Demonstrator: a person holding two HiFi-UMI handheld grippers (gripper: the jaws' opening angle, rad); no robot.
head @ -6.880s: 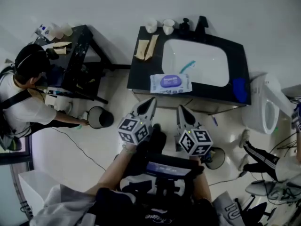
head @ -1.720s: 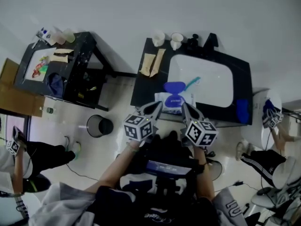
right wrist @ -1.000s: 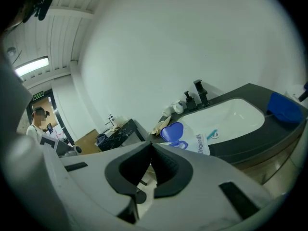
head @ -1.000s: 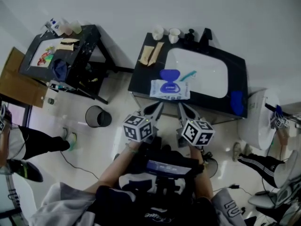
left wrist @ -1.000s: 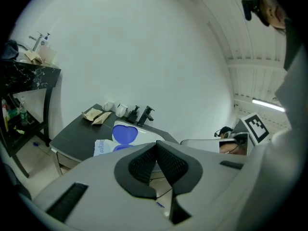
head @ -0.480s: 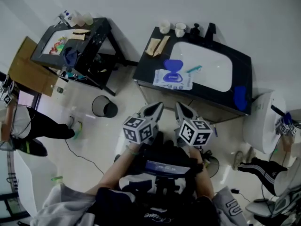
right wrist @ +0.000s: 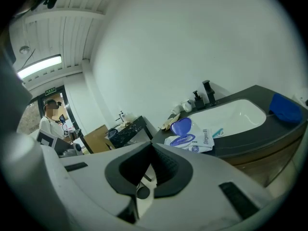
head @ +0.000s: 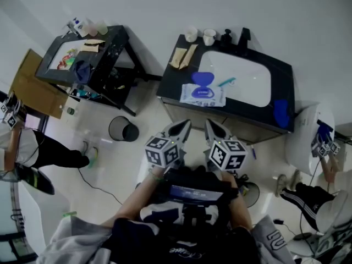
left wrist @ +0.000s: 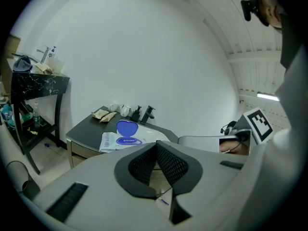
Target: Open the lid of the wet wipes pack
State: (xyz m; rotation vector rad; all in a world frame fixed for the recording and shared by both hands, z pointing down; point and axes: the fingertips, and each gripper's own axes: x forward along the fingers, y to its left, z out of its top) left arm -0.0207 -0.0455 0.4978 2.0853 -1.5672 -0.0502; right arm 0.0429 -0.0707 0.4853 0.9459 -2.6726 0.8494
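The white wet wipes pack [head: 203, 95] lies on the black counter [head: 170, 89] left of the sink, and its blue lid [head: 202, 78] stands flipped open. Both grippers hang in front of the counter, short of its front edge and apart from the pack. My left gripper [head: 181, 126] is shut and holds nothing. My right gripper [head: 212, 125] is shut and empty too. In the left gripper view the pack [left wrist: 113, 141] and its raised lid [left wrist: 127, 127] show beyond the closed jaws [left wrist: 156, 146]. The right gripper view shows the pack [right wrist: 199, 139] and lid [right wrist: 181, 126] past its closed jaws [right wrist: 151, 146].
A white sink [head: 242, 78] with a teal toothbrush [head: 226, 82] fills the counter's right. Cups [head: 191, 34], a soap bottle and tap stand at the back, a blue cloth [head: 279, 112] at right. A black side table [head: 88, 56], a bin [head: 122, 130] and a toilet [head: 305, 139] flank it. People stand at both sides.
The lid, shut in the earliest frame, is flipped open. Both grippers, at the pack under two seconds ago, have drawn back from the counter and are shut and empty.
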